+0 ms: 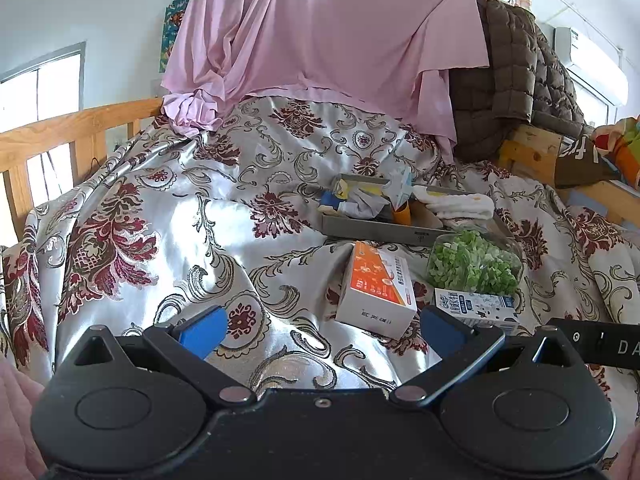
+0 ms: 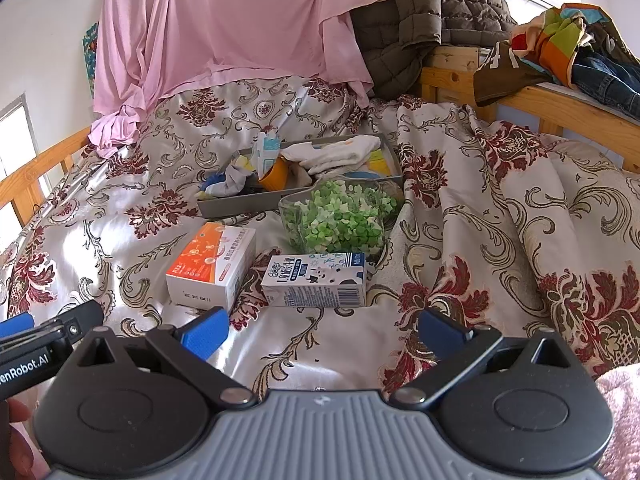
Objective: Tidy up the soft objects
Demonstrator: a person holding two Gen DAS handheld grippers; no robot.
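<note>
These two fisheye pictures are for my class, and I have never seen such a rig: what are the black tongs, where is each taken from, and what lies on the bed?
A person holds one pair of tongs in each hand, with a camera looking along its blue pads. The left tongs and right tongs are both open and hold nothing. On the patterned bedspread lie an orange-and-white box, a milk carton, a clear container of green pieces and a grey tray holding white socks and other small items.
</note>
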